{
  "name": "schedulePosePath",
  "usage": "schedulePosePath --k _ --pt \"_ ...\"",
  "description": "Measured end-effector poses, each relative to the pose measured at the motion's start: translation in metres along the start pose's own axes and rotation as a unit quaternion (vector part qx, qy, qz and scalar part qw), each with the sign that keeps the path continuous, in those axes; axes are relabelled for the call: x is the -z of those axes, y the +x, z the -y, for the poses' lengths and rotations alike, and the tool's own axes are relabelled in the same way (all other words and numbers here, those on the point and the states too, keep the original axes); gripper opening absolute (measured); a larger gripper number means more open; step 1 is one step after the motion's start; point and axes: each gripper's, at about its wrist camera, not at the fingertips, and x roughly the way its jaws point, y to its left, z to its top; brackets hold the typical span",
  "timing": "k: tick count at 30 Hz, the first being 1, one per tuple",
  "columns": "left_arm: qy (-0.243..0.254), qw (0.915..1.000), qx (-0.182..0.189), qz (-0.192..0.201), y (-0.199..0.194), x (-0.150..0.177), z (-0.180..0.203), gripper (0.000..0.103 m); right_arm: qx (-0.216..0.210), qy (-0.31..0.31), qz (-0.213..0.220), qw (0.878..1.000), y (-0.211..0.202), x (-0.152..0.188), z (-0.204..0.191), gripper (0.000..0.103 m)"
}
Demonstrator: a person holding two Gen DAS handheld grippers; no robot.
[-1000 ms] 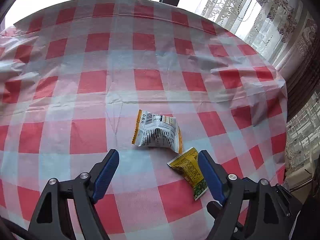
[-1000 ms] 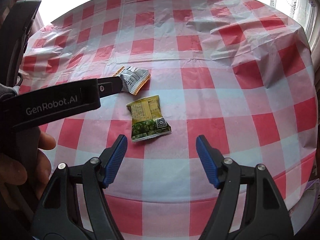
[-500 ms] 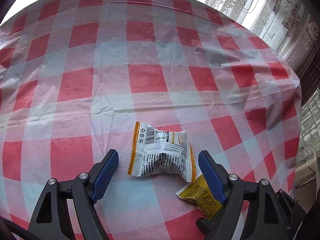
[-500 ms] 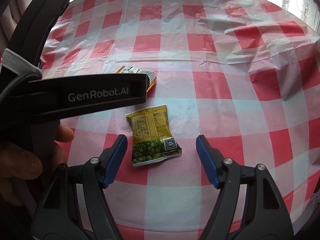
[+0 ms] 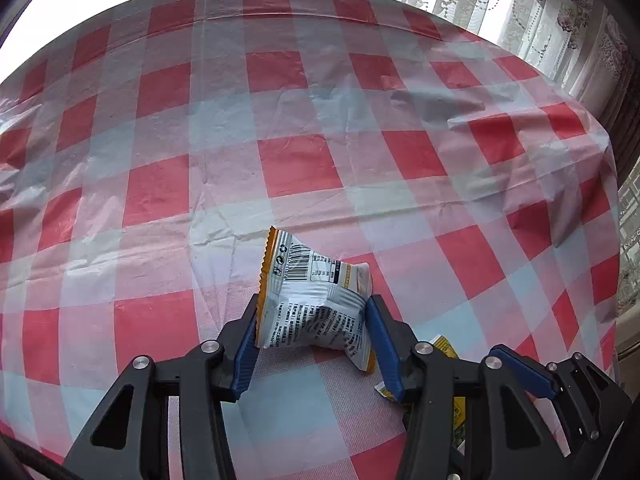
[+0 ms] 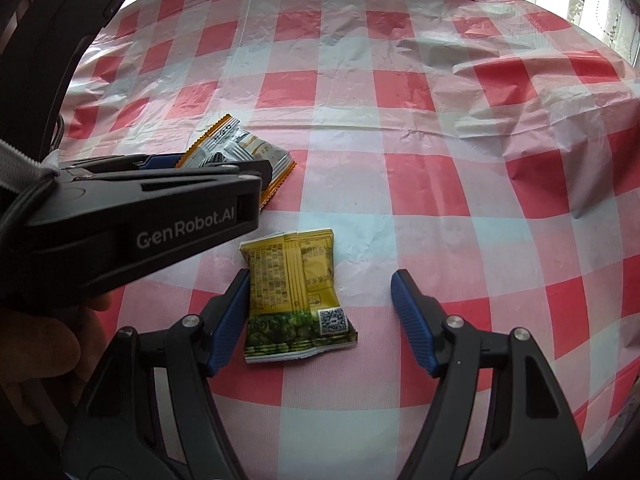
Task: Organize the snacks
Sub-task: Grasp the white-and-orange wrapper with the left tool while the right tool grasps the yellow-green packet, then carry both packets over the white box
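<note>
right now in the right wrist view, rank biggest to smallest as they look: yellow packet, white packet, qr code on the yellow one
1. yellow packet, in full view.
2. white packet, unsure: farther off and partly hidden behind the left hand-held gripper.
3. qr code, clearly smallest.

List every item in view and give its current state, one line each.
White snack packet: crumpled, pinched between the pads of the left hand-held gripper, whose jaws have just been closing.
Yellow snack packet: flat on the tablecloth, printed back up, between the open jaws, left pad at its edge.
Right hand-held gripper: open, jaws just been closing.
Checked tablecloth: wrinkled.
</note>
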Motion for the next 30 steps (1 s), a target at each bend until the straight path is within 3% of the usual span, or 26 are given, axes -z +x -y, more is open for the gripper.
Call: schedulePosePath --k 1,3,17,30 --pt "0.001 1.0000 -0.001 0.000 0.000 0.000 0.000 0.050 0.000 0.001 0.002 1.000 -0.001 0.000 0.000 0.063" --pt "0.000 1.0000 0.000 0.001 -0.001 0.000 0.000 0.049 0.002 0.000 0.005 1.000 -0.002 -0.001 0.000 0.047" --pt "-0.003 0.9999 -0.011 -0.006 -0.012 0.010 -0.001 0.044 0.009 0.002 -0.008 1.000 -0.009 0.007 0.006 0.043" --pt "0.008 0.9993 -0.018 -0.031 -0.038 0.048 0.008 0.040 0.015 0.005 -0.053 0.998 -0.029 0.034 0.017 0.042"
